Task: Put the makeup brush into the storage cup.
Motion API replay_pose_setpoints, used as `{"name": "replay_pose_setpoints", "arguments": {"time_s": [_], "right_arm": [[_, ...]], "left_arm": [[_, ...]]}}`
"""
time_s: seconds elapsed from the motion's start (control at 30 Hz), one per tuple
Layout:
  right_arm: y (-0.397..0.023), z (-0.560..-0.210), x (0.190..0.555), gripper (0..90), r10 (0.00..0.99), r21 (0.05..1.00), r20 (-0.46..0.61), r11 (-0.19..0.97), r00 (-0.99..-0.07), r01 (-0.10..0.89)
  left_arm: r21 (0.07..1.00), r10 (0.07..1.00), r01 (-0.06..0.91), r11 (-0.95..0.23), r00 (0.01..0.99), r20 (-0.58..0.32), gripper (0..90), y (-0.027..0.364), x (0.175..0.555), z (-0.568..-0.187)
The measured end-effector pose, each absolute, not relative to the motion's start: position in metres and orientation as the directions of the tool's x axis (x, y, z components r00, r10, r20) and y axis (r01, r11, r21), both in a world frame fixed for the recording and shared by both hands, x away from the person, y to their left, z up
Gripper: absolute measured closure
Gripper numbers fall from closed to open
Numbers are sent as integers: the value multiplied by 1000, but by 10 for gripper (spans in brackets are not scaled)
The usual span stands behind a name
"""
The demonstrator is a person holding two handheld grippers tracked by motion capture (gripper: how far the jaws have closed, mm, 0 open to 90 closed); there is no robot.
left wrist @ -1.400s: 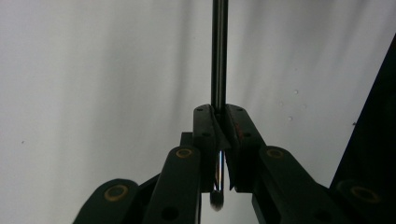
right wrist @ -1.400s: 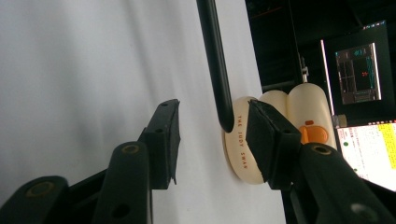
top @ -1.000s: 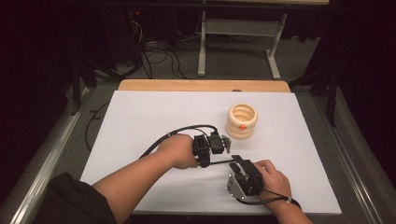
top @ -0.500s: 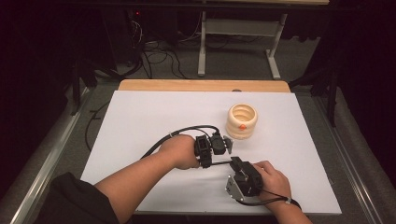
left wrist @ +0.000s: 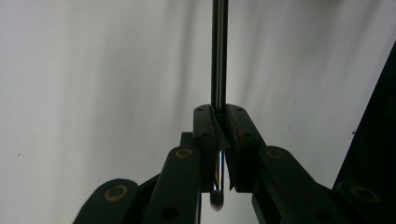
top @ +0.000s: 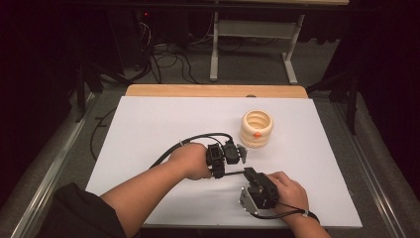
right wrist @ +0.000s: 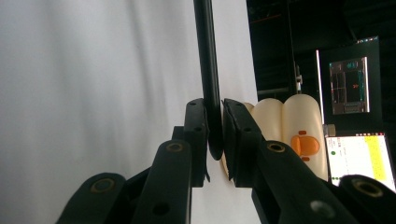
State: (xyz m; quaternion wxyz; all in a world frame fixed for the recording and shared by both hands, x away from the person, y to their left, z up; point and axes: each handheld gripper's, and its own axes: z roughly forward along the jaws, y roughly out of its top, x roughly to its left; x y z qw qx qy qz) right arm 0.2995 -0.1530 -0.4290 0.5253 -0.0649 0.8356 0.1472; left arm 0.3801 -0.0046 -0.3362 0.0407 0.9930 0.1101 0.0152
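Observation:
A thin brush [top: 233,173] lies level just above the white table, spanning both grippers. My left gripper [top: 219,173] is shut on its metal shaft [left wrist: 218,51], and the bristle tip [left wrist: 216,201] pokes out below the jaws. My right gripper [top: 248,172] has just been closing and now grips the black handle end [right wrist: 208,70] between its pads. A cream ribbed holder [top: 256,128] with an orange mark stands behind the grippers, also seen as the holder [right wrist: 299,126] beyond the right jaws.
The white tabletop [top: 148,129] has free room to the left and at the back. A wooden edge [top: 213,90] runs along its far side. Cables and a metal stand sit on the floor beyond. Two lit screens [right wrist: 350,88] glow past the holder.

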Motion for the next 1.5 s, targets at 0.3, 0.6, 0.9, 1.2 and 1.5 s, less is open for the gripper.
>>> {"name": "replay_pose_setpoints", "arguments": {"time_s": [0.3,0.6,0.9,1.2,1.5], "right_arm": [[-152,-430,299,852,25,153,-899,953,-436,-260],[-153,-429,299,860,19,148,-898,954,-440,-260],[-153,-429,299,862,15,146,-896,954,-445,-261],[-153,-429,299,862,18,149,-893,954,-449,-260],[-153,-430,300,861,21,158,-889,952,-457,-264]], "left_arm": [[100,223,220,-970,975,21,835,-3,380,-335],[99,221,218,-971,975,21,833,-4,381,-332],[95,227,224,-970,974,19,826,-4,381,-332],[97,242,240,-966,970,13,805,-2,383,-331],[99,246,241,-965,969,37,592,-2,383,-331]]}}
